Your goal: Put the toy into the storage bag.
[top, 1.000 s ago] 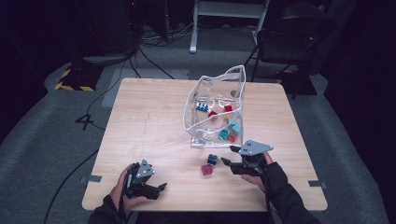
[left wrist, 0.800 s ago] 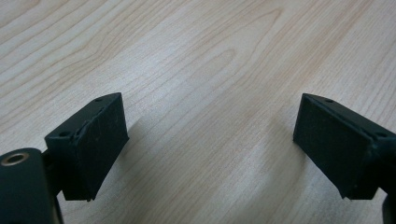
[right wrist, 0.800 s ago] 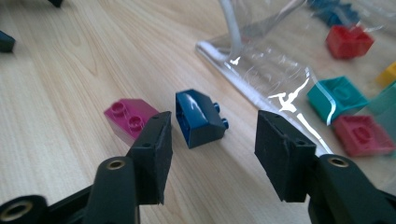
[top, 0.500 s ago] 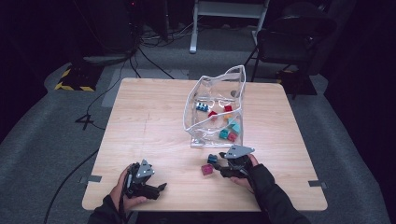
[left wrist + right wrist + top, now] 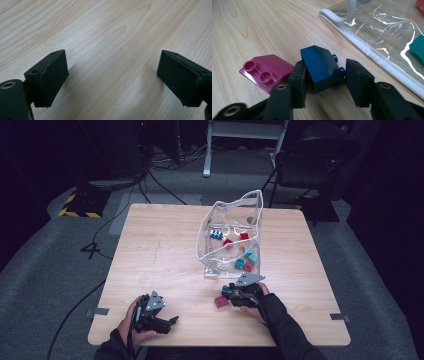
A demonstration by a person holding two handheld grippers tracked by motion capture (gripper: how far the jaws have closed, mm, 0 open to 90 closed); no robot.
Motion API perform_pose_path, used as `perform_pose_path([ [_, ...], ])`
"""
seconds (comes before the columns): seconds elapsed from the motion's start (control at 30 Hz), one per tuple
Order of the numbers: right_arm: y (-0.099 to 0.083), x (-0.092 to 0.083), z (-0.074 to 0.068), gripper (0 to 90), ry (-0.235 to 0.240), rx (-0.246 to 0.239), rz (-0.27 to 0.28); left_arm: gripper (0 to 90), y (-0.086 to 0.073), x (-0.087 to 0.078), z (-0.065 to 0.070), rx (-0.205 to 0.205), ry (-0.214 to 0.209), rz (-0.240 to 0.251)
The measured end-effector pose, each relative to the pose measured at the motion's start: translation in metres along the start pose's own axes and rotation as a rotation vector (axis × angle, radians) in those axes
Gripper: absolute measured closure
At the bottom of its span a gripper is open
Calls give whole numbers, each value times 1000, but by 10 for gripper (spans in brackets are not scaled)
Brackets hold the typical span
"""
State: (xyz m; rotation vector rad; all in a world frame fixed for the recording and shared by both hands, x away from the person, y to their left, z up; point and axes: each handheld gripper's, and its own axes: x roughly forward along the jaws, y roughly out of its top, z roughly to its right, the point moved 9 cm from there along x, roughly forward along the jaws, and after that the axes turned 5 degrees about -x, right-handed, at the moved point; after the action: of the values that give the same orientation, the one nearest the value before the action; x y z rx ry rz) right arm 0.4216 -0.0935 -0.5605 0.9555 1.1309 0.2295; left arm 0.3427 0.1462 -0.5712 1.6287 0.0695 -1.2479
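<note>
Right gripper view: the right gripper [image 5: 325,82] has just been closing, its jaws clamped on a blue brick [image 5: 320,67]; left gripper [image 5: 112,77] jaws stand apart over the table [image 5: 105,30].

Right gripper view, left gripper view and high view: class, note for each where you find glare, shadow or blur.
Right gripper view: white glare streaks on the clear plastic bag; the near claw parts at the bottom are soft. Left gripper view: soft shadows fall on the table beside each jaw. High view: the table is lit, the surrounding floor dark.

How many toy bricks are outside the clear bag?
2: a magenta brick on the table, and a dark blue brick between the fingers of the right gripper. More may be hidden.
</note>
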Motion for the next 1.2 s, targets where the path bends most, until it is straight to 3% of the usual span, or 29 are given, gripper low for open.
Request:
perform_pose_path([
  [0.2,1,-5,2,559,-3,1,15,102,0,0,0,1,-1,-1],
  [0.63,7,-46,18,561,-66,27,90,102,0,0,0,0,-1,0],
  [0.9,14,-74,23,564,-70,45,134,102,0,0,0,1,-1,0],
  [1.1,20,-93,32,567,-113,87,163,102,0,0,0,1,0,0],
  [1.2,28,-106,36,568,-135,85,186,102,0,0,0,1,-1,0],
])
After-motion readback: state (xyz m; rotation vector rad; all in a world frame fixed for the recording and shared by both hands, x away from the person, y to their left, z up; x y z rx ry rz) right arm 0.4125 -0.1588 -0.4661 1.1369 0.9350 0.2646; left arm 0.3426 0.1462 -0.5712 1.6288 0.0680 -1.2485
